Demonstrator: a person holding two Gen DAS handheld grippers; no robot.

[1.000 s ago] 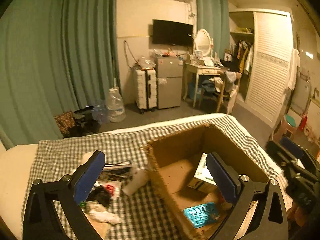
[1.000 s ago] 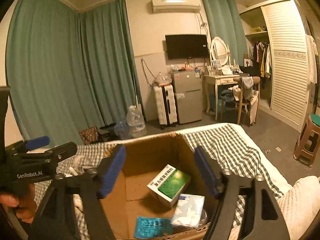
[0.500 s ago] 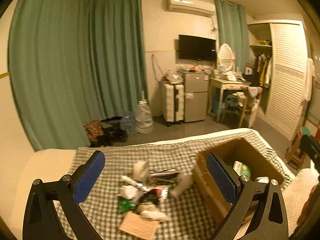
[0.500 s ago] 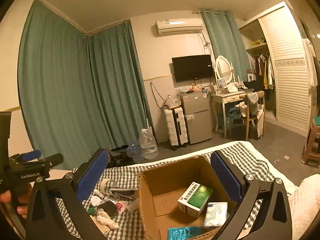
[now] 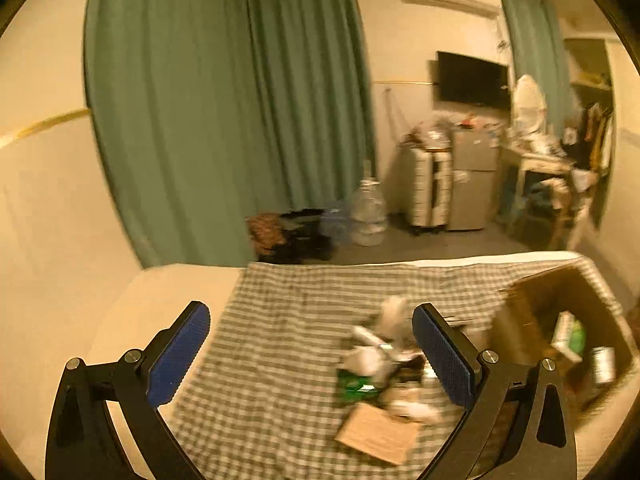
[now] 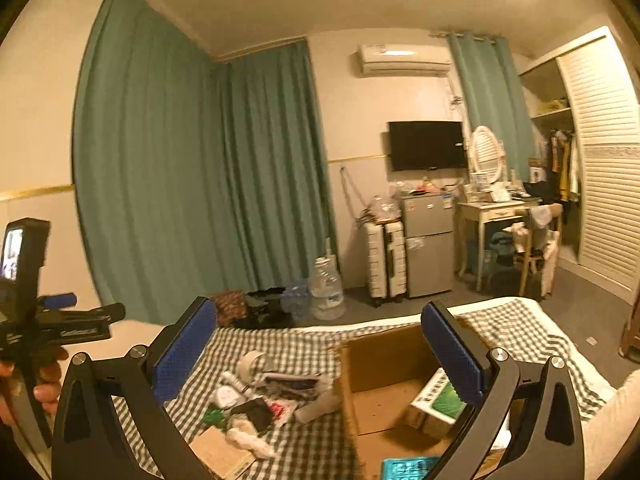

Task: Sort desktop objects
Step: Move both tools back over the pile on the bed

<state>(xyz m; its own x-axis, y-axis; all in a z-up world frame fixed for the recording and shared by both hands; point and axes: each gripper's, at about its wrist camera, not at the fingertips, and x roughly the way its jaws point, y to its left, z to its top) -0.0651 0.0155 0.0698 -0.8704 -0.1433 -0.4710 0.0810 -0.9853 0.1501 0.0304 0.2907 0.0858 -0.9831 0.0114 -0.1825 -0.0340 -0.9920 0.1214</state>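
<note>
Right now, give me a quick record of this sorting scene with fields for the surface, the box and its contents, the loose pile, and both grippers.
surface: checked cloth spread over a bed
box: open cardboard box, right of the pile
in box: green-and-white carton, teal blister pack
pile: loose clutter on the cloth, including a tape roll and a flat brown card
left gripper: open, empty
right gripper: open wide, nothing between the pads

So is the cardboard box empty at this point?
No. The cardboard box stands open-topped and already holds a green and white carton and a teal blister pack; the rest of its floor looks bare.
</note>
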